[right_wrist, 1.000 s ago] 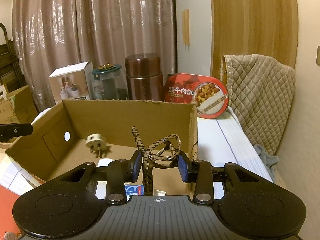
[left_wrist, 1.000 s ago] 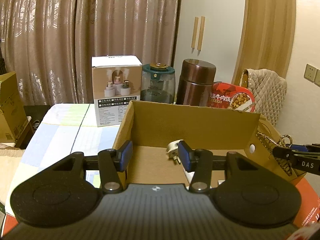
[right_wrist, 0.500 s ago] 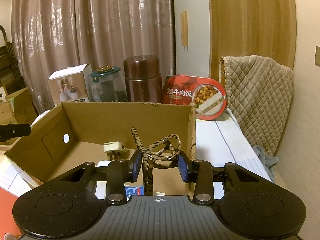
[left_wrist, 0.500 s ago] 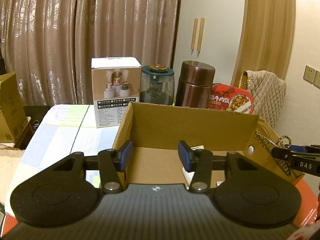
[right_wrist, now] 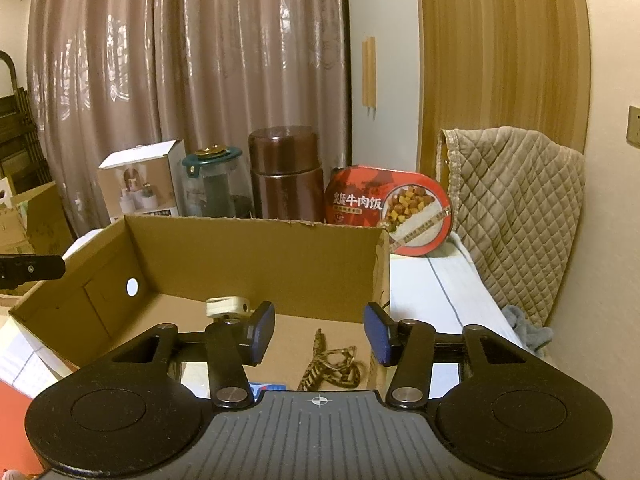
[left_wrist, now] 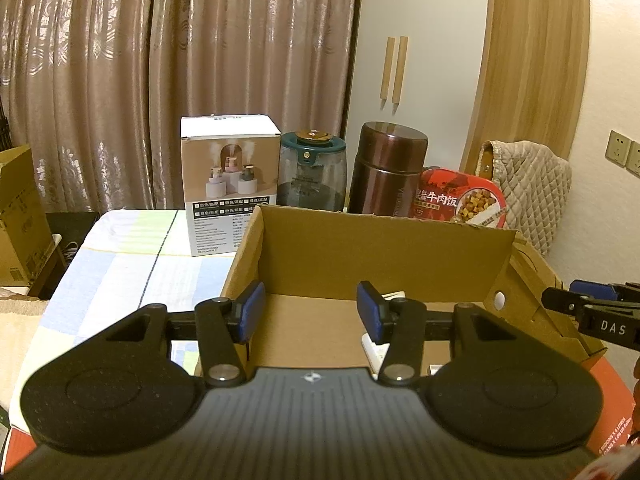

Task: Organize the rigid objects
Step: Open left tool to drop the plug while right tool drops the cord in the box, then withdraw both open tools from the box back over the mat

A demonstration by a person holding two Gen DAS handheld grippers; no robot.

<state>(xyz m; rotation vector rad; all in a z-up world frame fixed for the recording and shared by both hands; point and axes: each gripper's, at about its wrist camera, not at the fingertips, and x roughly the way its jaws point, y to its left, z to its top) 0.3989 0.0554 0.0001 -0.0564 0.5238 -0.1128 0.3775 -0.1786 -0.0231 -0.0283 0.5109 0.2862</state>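
An open cardboard box point(left_wrist: 384, 248) point(right_wrist: 256, 248) stands on the table in front of both grippers. Inside it lie a white plug adapter point(right_wrist: 227, 306) point(left_wrist: 394, 295) and a leopard-print hair clip point(right_wrist: 330, 368). My left gripper point(left_wrist: 310, 312) is open and empty above the box's near left side. My right gripper point(right_wrist: 319, 336) is open and empty just above the hair clip, which rests on the box floor. The right gripper's tip point(left_wrist: 592, 312) shows at the right edge of the left wrist view.
Behind the box stand a white product carton point(left_wrist: 229, 184), a green-lidded glass jar point(left_wrist: 312, 172), a brown thermos point(left_wrist: 388, 168) and a red meal box point(left_wrist: 460, 200). A quilted cushion point(right_wrist: 516, 208) leans on the right wall. A cardboard box point(left_wrist: 16, 216) sits far left.
My right gripper opened and let the hair clip drop into the box. The white adapter fell and settled on the box floor. The left gripper stayed open.
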